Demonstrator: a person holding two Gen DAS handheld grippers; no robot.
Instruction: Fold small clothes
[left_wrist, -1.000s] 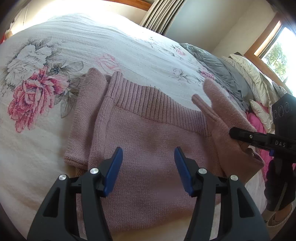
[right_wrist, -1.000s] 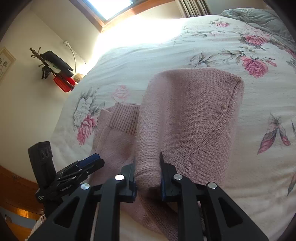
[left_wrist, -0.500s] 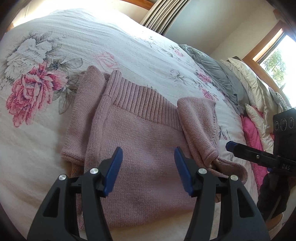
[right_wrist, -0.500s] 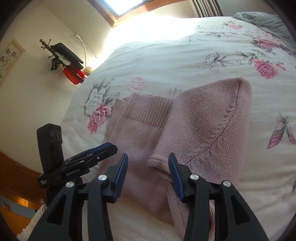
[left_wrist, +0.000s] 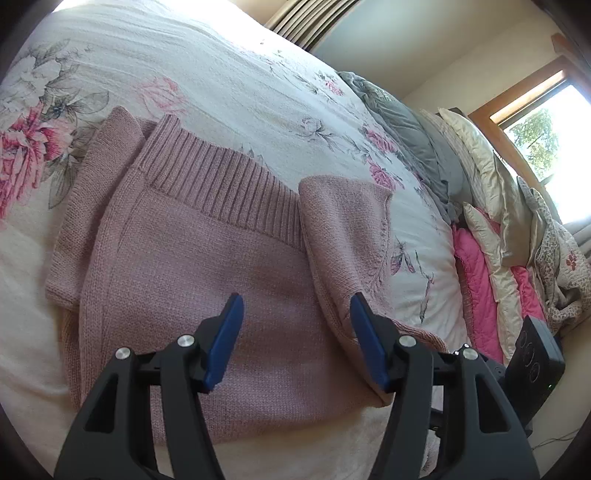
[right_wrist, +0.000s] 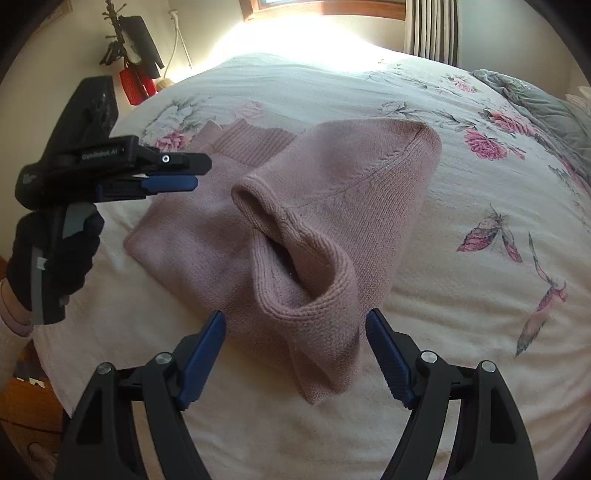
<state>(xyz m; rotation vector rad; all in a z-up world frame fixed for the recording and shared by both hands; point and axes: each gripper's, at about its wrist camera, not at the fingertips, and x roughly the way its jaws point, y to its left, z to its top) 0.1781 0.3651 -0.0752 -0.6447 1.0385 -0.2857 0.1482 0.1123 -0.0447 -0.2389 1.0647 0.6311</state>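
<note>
At the bottom of my right wrist view, my right gripper (right_wrist: 295, 350) hangs low over the bed (right_wrist: 461, 332), its blue fingers (right_wrist: 201, 354) spread wide with nothing between them; the sleeve cuff (right_wrist: 295, 273) they pinched a second ago now lies dropped on the pink sweater (right_wrist: 351, 192), gaping open just ahead of the tips. At the left edge of that view a gloved hand (right_wrist: 55, 254) holds my left gripper (right_wrist: 162, 177) level above the sweater, pointing right. In the left wrist view its fingers (left_wrist: 223, 339) stand apart at bottom centre, empty, hovering over the sweater body (left_wrist: 207, 266). Compared with before, the folded sleeve (left_wrist: 343, 229) has settled flat at centre right. Beyond it, the ribbed hem (left_wrist: 221, 184) runs toward the upper left, and pillows (left_wrist: 480, 155) are piled at the far right.
</note>
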